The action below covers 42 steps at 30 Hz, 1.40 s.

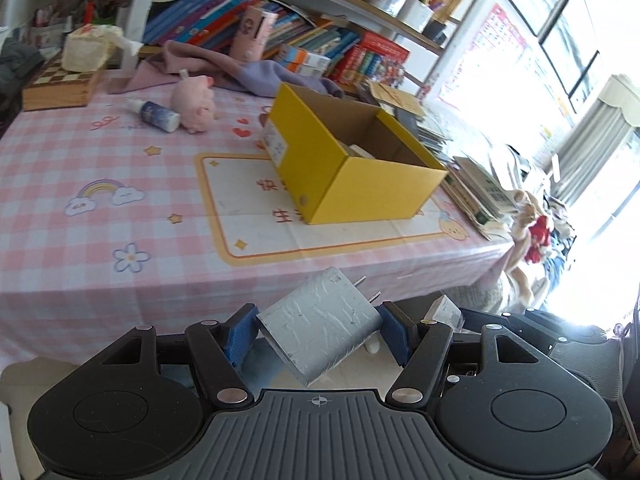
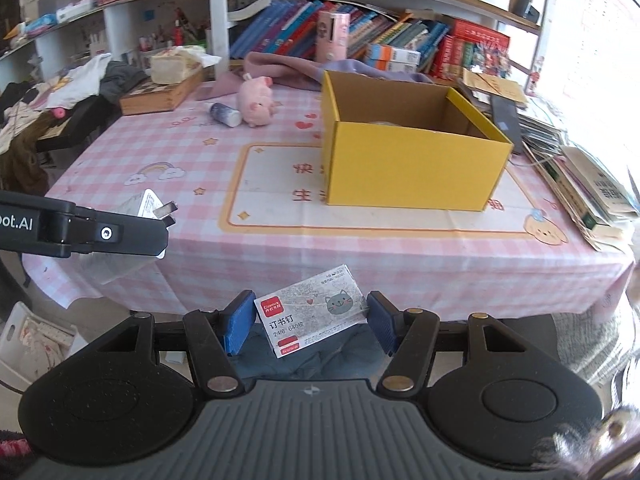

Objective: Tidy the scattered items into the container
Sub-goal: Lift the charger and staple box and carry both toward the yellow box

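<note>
Tablecloth edge [image 2: 360, 256] before yellow box [image 2: 412, 168]

The surface [image 2: 200, 168], under a pink checked cloth, carries an open yellow cardboard box [image 2: 412, 168] near its middle; a pink plush pig [image 2: 256, 104] and small blue-white bottle [image 2: 226, 114] lie toward the far edge.

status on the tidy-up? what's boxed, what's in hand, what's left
Boxed: something pale lies in the yellow box, unclear what. In hand: left gripper clamps a plug adapter; right gripper clamps a staple box. Left: spray bottle and pink plush pig on the tablecloth.
</note>
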{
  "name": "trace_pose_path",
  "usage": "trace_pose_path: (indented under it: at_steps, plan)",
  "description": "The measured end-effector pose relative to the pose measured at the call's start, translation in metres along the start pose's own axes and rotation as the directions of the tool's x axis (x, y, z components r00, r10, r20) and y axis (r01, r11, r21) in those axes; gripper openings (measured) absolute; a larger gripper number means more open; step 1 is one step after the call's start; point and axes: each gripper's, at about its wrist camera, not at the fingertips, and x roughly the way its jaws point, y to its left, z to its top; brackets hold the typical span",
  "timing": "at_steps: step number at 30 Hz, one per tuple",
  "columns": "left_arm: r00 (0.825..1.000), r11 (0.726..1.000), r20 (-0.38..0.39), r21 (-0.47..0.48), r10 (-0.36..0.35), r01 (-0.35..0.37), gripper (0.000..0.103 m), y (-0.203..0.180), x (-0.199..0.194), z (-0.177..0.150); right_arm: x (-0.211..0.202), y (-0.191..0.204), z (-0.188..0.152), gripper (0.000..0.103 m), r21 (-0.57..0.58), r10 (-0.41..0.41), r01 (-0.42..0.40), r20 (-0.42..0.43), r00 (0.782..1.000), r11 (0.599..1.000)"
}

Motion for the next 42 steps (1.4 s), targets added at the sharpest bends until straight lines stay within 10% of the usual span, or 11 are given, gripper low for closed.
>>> trace_pose_path:
  at_steps: [24, 42]
  plan:
    - [0.980, 0.976, -0.111, 0.126, -0.162, 0.176, 0.066, -0.054, 0.066, 0.027, -0.007, -0.062, -0.007, 0.059, 0.140, -0.175, 0.180, -0.044, 0.984, 0.974]
    - [0.994, 0.965, 0.014, 0.239, -0.110, 0.104, 0.066, -0.086, 0.128, 0.114, 0.049, -0.128, 0.068, 0.059, 0.108, -0.184, 0.173, 0.110, 0.977, 0.979]
